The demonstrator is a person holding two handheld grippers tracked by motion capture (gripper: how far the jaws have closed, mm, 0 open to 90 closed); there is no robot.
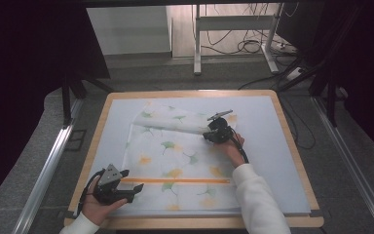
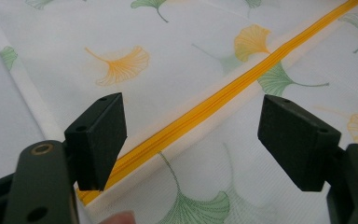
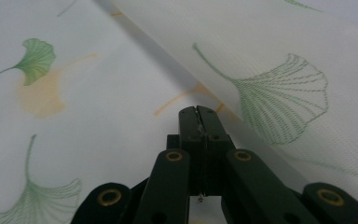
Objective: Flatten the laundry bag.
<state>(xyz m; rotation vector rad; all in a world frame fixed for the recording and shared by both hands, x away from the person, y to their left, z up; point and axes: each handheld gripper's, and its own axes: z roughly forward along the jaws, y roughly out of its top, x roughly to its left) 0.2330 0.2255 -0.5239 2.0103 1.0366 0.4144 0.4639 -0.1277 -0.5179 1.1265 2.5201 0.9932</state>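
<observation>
A white mesh cloth (image 1: 175, 156) printed with green and orange ginkgo leaves lies flat on the table mat. A yellow zipper (image 1: 175, 180) runs across its near part. My left gripper (image 1: 128, 185) rests at the zipper's left end, open, and in the left gripper view the zipper (image 2: 214, 100) passes between its wide-apart jaws (image 2: 191, 135) without touching them. My right gripper (image 1: 207, 135) is at the far right of the cloth, shut on the edge of a turned-over flap (image 3: 270, 70). Its closed jaws (image 3: 198, 112) sit right at that fold line.
A pale grey mat (image 1: 272, 146) covers the wooden table (image 1: 292, 146). Bare mat lies right and left of the cloth. Beyond the far edge stand a desk frame (image 1: 197, 44) and loose cables (image 1: 243, 46) on the floor. Metal rails (image 1: 48, 165) flank the table.
</observation>
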